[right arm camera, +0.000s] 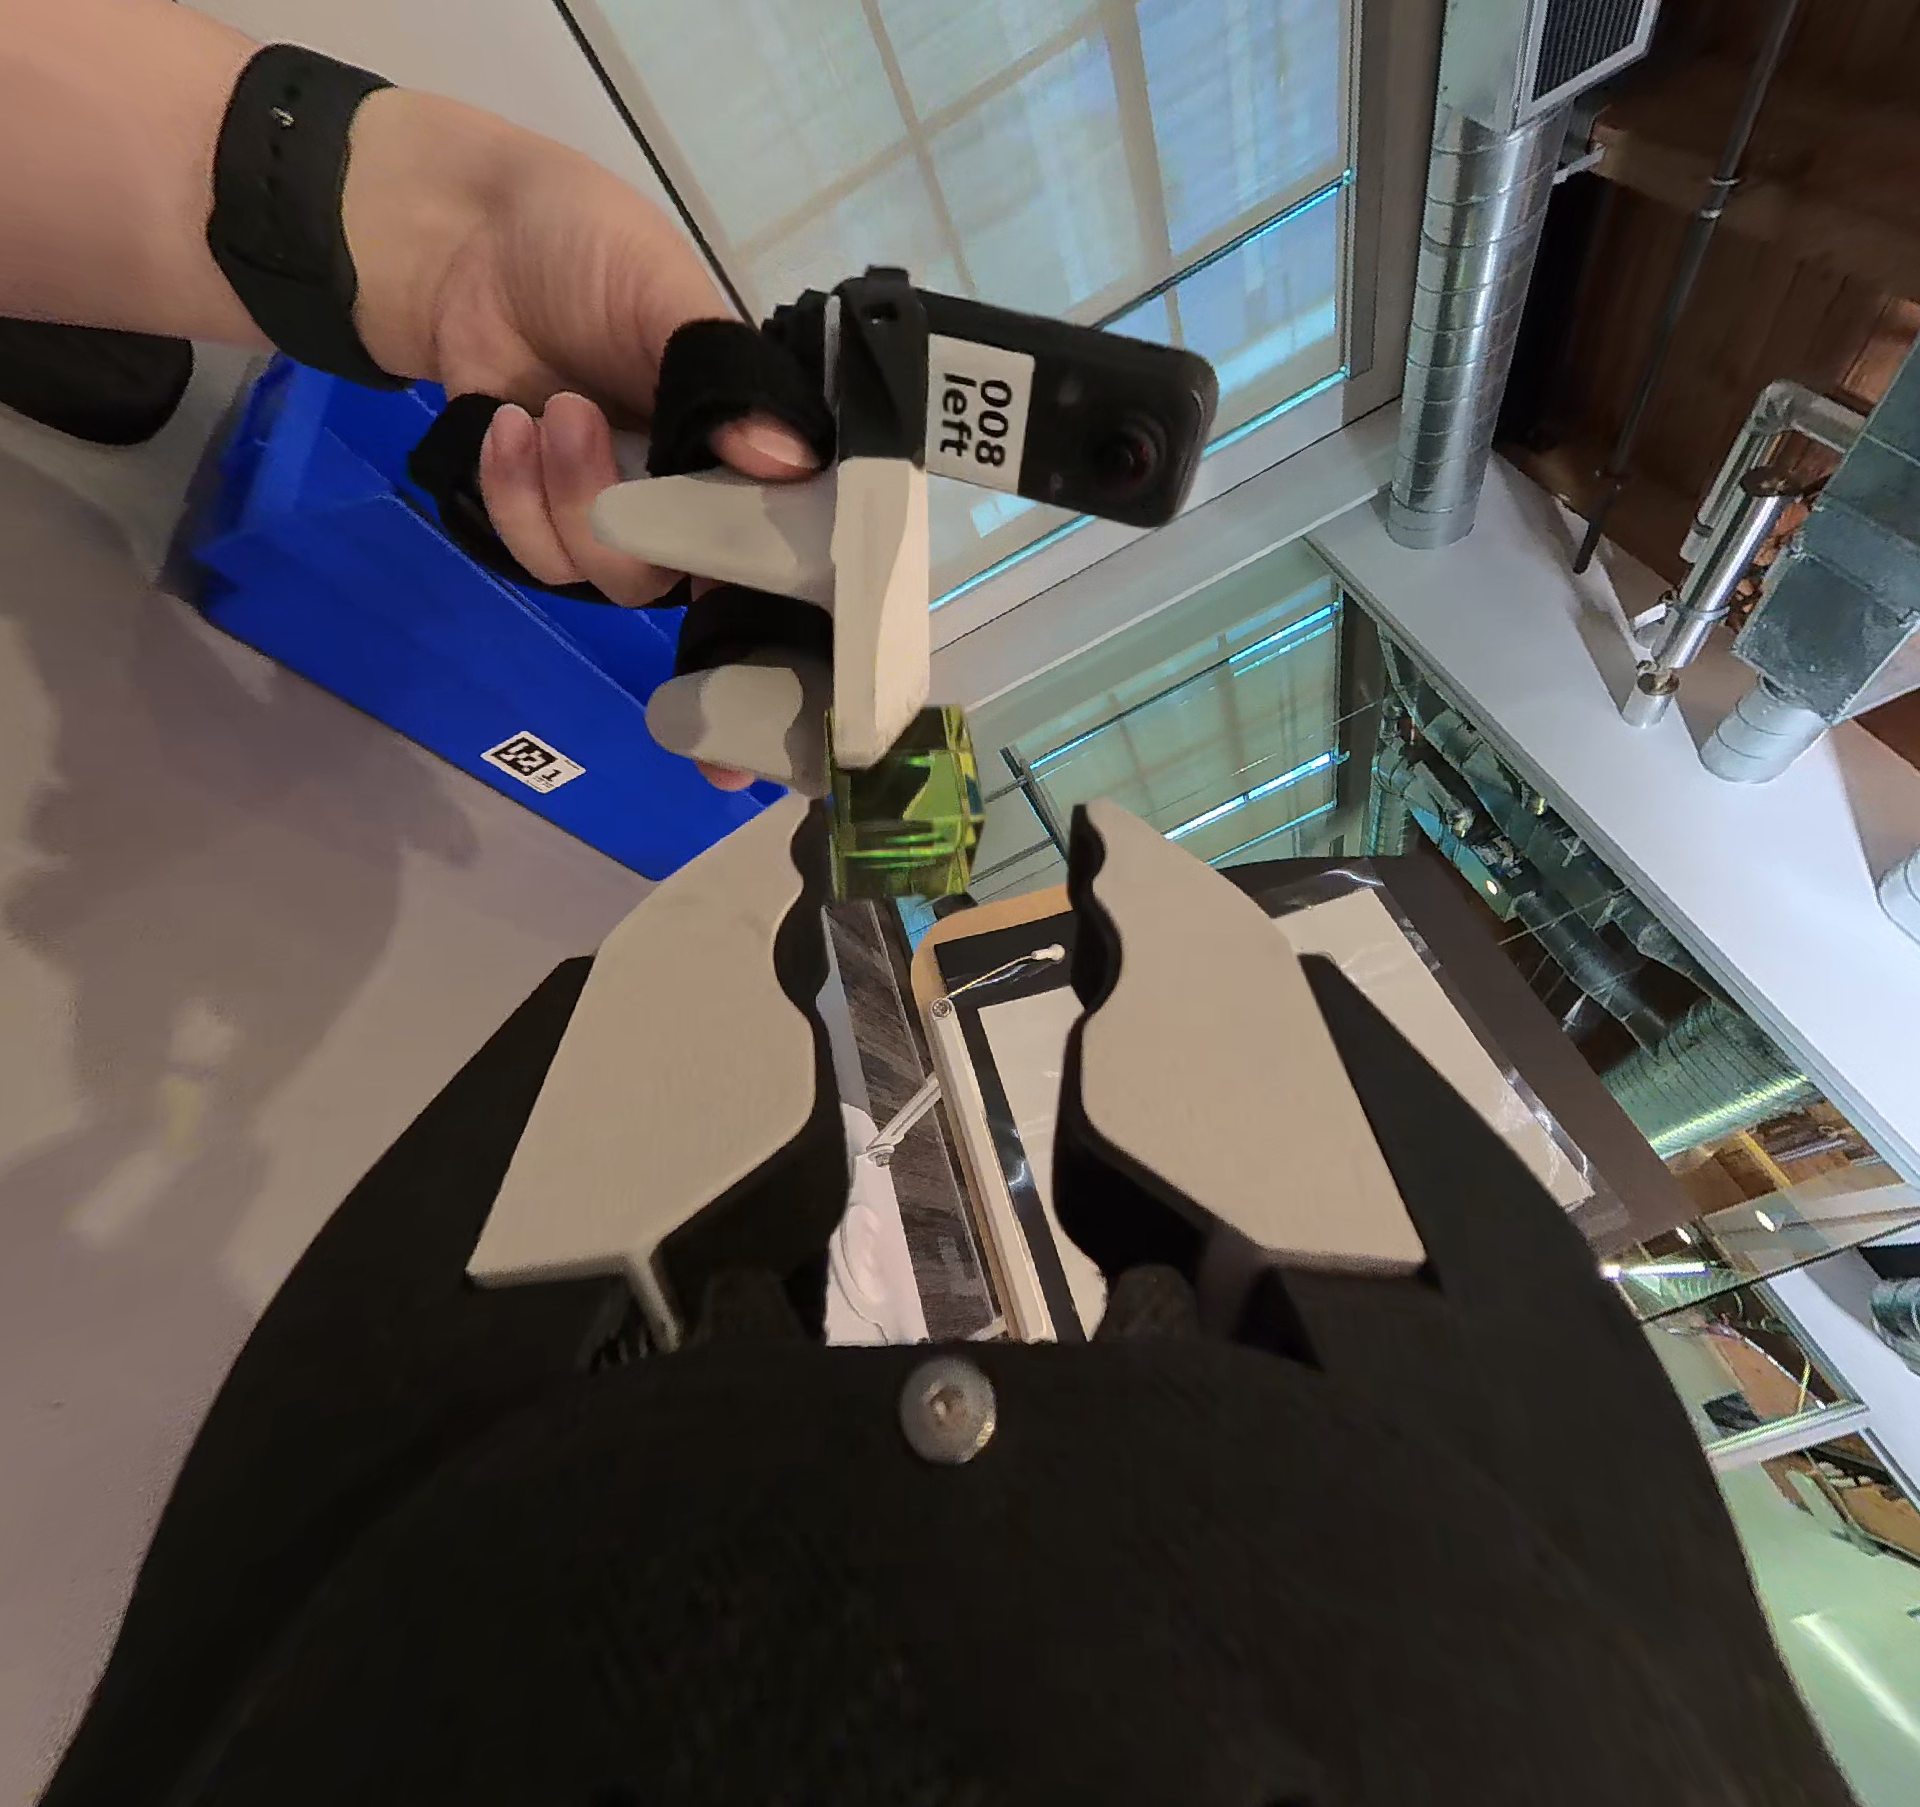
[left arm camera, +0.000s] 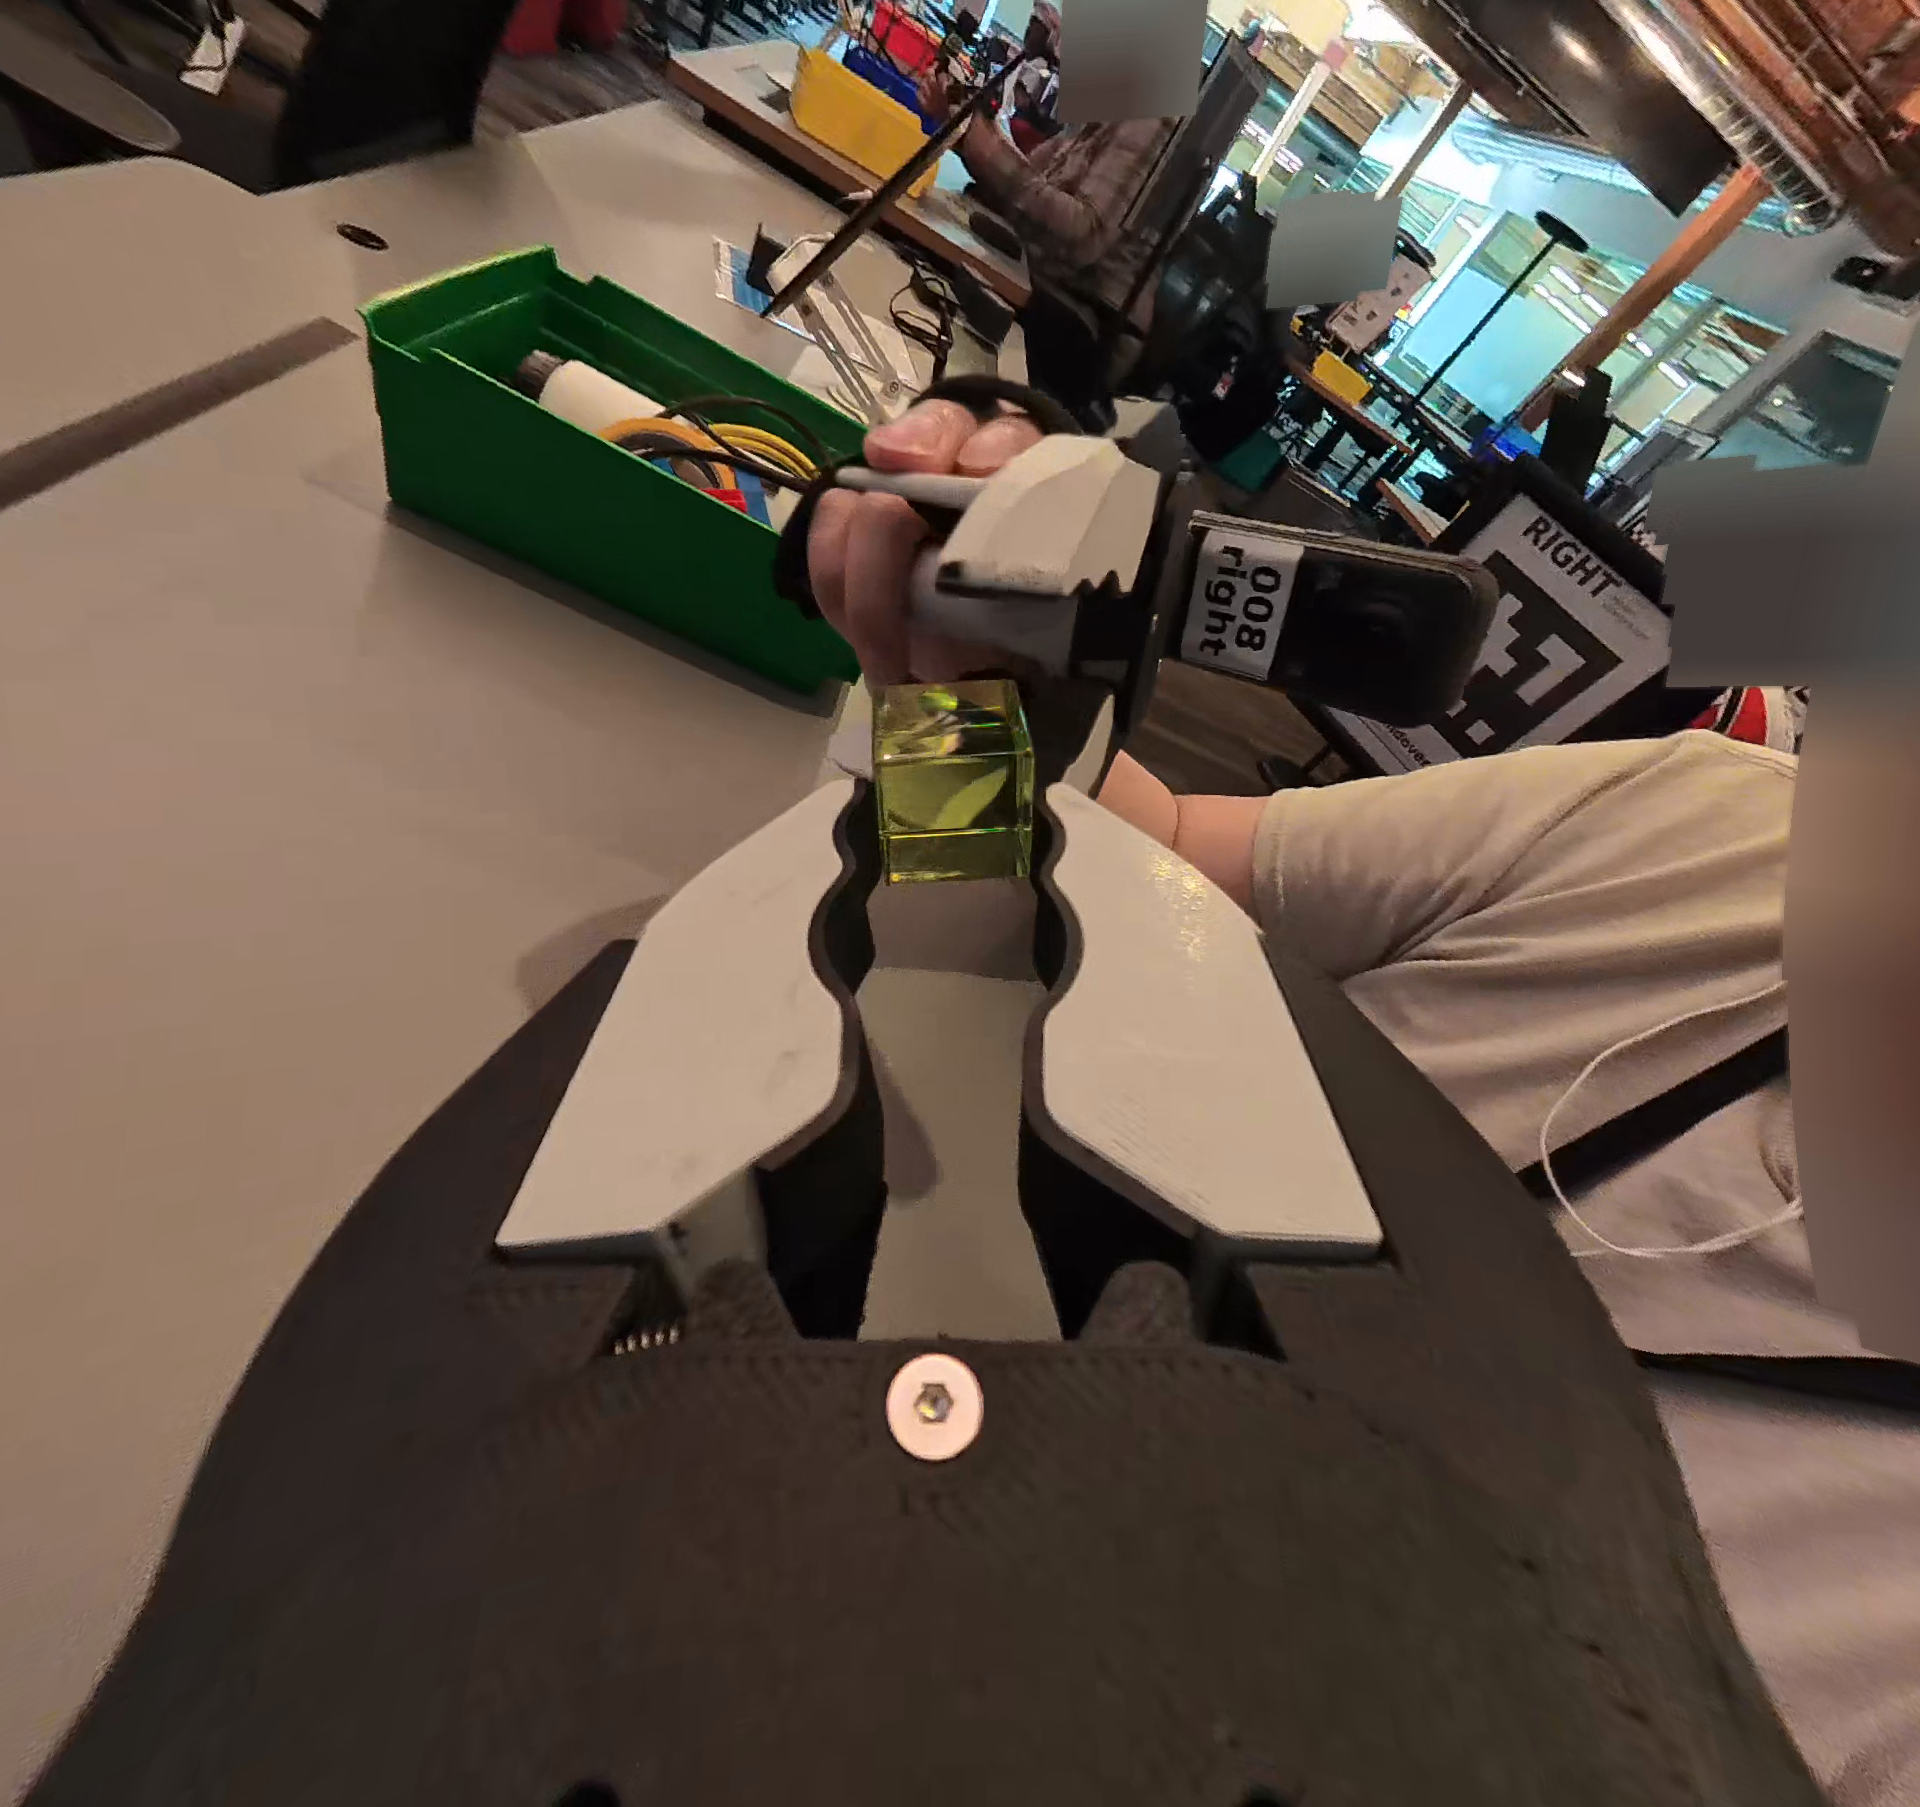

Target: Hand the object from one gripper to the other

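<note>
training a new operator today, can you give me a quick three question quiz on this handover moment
1. True or false: the green cube is resting on the table.
2. Which gripper is clamped on the cube? A) left gripper B) right gripper C) both
3. Fill in: the bin holding cables and tape rolls on the table is coloured ____.

Key:
1. False. It is held in the air between the left gripper's fingertips.
2. A. The right gripper's fingers are spread around the cube; one side has a clear gap.
3. Green.
</note>
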`<state>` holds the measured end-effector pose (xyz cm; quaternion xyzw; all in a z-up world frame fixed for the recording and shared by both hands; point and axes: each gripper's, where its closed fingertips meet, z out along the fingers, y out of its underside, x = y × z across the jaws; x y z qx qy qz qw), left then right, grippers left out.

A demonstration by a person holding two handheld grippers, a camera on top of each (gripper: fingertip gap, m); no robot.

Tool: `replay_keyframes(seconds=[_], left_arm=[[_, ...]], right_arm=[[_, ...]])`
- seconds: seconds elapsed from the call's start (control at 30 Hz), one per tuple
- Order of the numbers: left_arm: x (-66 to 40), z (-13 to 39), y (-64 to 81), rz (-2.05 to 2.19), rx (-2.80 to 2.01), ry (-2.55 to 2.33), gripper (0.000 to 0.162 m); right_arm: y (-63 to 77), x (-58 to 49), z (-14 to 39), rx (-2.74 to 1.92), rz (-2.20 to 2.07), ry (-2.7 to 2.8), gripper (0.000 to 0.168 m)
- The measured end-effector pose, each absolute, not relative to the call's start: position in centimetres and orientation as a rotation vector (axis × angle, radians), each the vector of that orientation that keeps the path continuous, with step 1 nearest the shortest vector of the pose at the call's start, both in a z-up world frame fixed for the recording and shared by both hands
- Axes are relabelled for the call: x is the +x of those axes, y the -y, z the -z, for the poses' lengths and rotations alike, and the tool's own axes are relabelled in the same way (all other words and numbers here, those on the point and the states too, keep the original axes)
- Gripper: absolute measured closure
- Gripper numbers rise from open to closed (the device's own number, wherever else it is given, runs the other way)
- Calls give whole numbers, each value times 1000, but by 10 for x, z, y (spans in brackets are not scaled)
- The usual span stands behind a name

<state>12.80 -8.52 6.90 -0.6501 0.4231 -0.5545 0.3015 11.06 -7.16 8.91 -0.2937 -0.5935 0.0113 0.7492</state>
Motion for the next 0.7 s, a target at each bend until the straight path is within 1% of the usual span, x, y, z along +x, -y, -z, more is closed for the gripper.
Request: replay_keyframes(seconds=[0.23,0.3,0.4,0.5,0.57,0.63,0.7], left_arm=[[130,-70,77,1423,-1666,-1111,135],[128,-74,67,1330,-1631,-1081,126],[122,-79,53,1109,-1550,-1065,112],[115,-81,43,831,-1466,-1095,101],[113,-83,37,635,-1408,-1108,98],[115,-81,34,426,-1333,-1141,97],[116,-82,30,221,-1252,-1140,102]], right_arm=[[69,110,-83,-684,-41,1328,137],[65,113,-84,-714,-82,1307,141],[55,121,-88,-790,-186,1238,140],[44,129,-94,-906,-384,1140,141],[41,132,-99,-981,-586,1072,141],[40,134,-104,-1056,-815,996,141],[41,133,-109,-1114,-1060,920,141]])
